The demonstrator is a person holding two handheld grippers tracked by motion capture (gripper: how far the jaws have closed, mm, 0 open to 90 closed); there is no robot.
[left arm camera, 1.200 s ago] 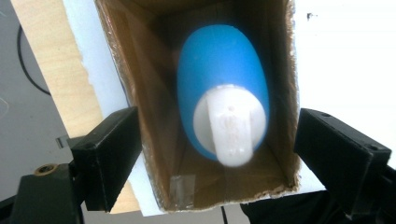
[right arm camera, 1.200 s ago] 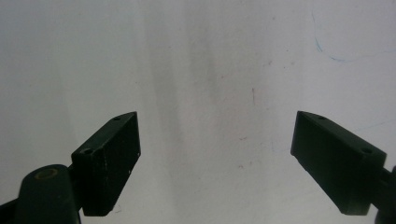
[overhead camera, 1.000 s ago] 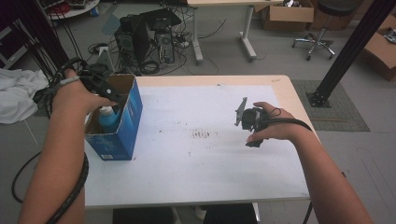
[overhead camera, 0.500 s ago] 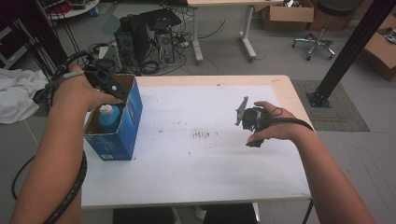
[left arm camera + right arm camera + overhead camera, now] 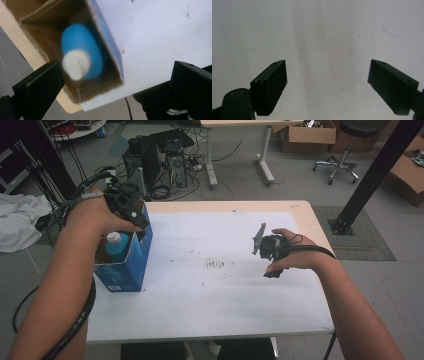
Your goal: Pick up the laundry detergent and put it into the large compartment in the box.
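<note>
Bottle (image 5: 118, 245) stood upright inside box (image 5: 131, 270) at table's left edge; left gripper (image 5: 117, 82) above it, jaws just opened wide, nothing pinched; right gripper (image 5: 328, 82) spread, idle; next, probably left withdrawal

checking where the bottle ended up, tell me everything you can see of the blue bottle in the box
The blue bottle is a round, smooth, plastic-looking cylinder with a white cap on top. It stands roughly upright inside the open blue cardboard box at the table's left edge, close against the box's right wall, its lower part hidden. The left gripper sits just above it, jaws just opened wide and clear of the bottle.
</note>
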